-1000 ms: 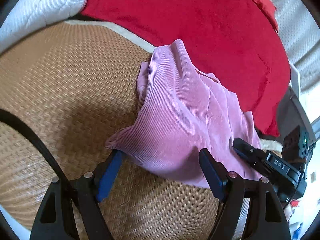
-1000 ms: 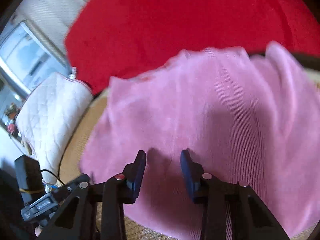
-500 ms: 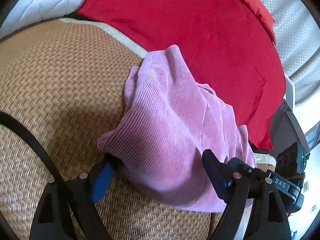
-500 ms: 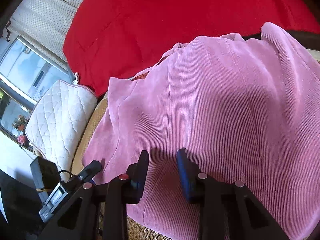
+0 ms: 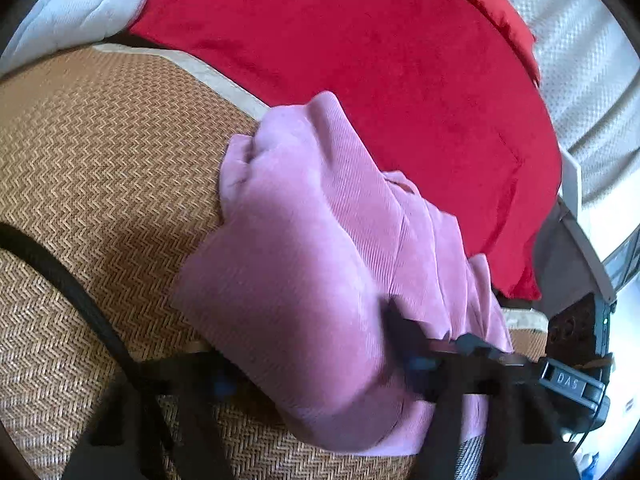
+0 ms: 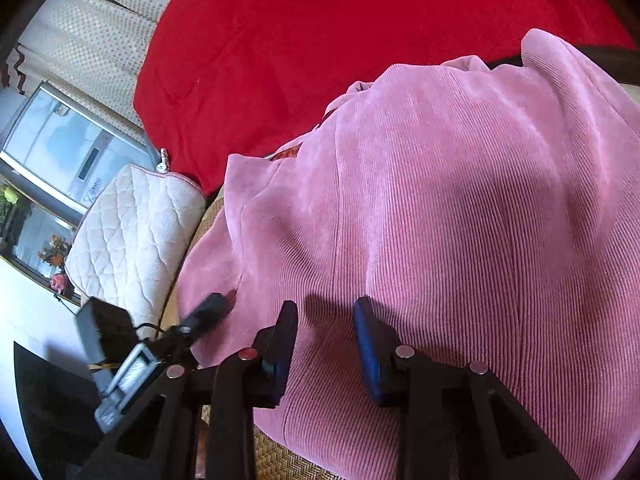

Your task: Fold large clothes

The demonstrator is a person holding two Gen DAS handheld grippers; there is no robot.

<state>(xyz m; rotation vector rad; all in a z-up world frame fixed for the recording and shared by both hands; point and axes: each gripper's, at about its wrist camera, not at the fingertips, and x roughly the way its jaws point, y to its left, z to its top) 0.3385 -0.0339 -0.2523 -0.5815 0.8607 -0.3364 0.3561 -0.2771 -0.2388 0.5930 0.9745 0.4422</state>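
Observation:
A pink corduroy garment lies bunched on a woven straw mat. It fills most of the right wrist view. My left gripper is open, its jaws wide apart on either side of the garment's near edge, and the cloth bulges between them and hides the left fingertip. My right gripper is open with a narrow gap, its fingers resting on top of the cloth, nothing pinched. The right gripper shows in the left wrist view, and the left gripper in the right wrist view.
A red blanket lies behind the garment. A white quilted cushion sits at the mat's end, another pale cushion at the far corner. A black cable crosses the mat. Curtains and a window stand beyond.
My left gripper has pushed forward onto the garment's edge, so cloth now lies between its open jaws. My right gripper has moved closer over the cloth.

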